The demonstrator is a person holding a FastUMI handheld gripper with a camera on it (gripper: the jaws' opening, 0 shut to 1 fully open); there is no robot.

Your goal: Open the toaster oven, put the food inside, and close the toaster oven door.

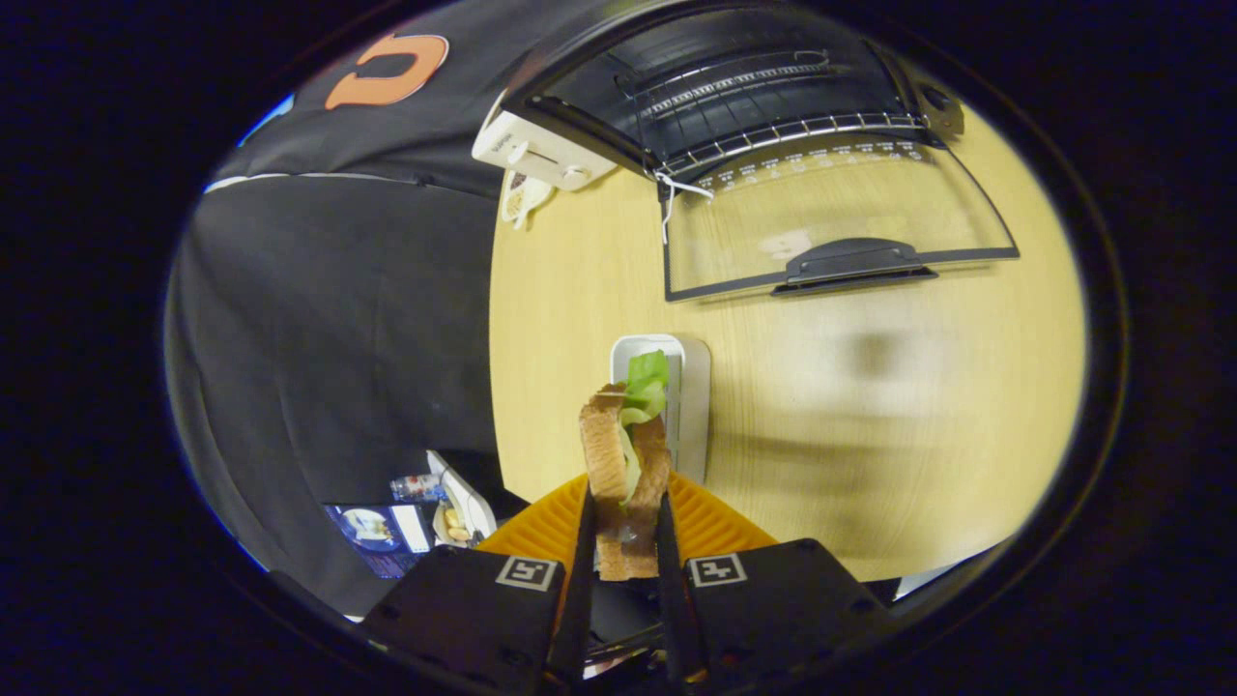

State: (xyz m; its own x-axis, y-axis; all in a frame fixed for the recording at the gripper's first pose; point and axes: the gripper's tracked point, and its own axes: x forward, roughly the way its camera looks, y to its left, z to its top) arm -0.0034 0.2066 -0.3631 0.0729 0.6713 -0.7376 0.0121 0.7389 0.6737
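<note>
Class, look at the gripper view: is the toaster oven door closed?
No: the toaster oven door lies folded down open, baring the wire rack, while the gripper holds the sandwich.

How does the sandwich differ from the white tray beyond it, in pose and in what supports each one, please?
The sandwich stands on edge, clamped between the fingers of the hand-held gripper and lifted; the white tray lies flat on the wooden table. The sandwich is brown bread with green lettuce sticking out; the tray is plain white. Both sit short of the toaster oven's open glass door.

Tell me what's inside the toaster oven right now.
Inside the open toaster oven, a bare wire rack; nothing visible on it. Below the rack is hidden. The sandwich sits between the fingers.
</note>
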